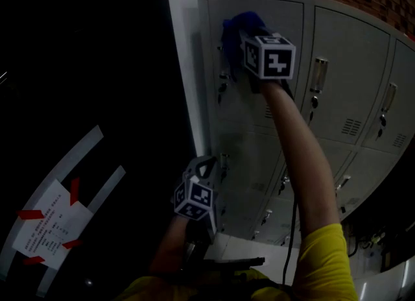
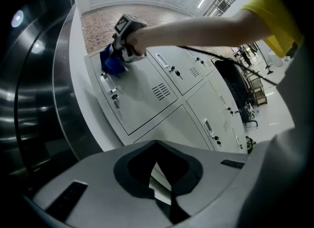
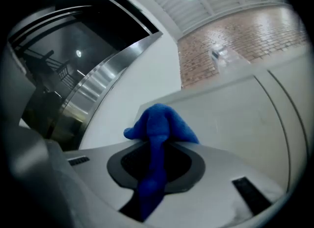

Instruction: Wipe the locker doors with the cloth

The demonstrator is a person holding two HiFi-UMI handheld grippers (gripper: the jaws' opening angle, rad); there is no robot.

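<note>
step: wiping the top-left door (image 1: 262, 108) of the lockers (image 1: 350, 98); judged to be the first door, with the rest to do
right claw (image 3: 157, 149): clamped on the cloth (image 3: 160, 123); a fold runs down between the jaws and the wad bunches past the tips
cloth vs claw: wad sits ahead of the tips, between claw and door, at the door's upper left corner just above the handle (image 2: 112, 90)
contact: head view suggests the wad is on the panel; right gripper view can't confirm it touches
left claw (image 2: 158, 175): jaws nearly together, nothing in them; low, well apart from the cloth, aimed at the lockers
how: press with the wad, not the tips; overlapping strokes from top edge down; skirt handle and lock to avoid snagging
risk: if the fold slides out, hard tips scrape the paint
</note>
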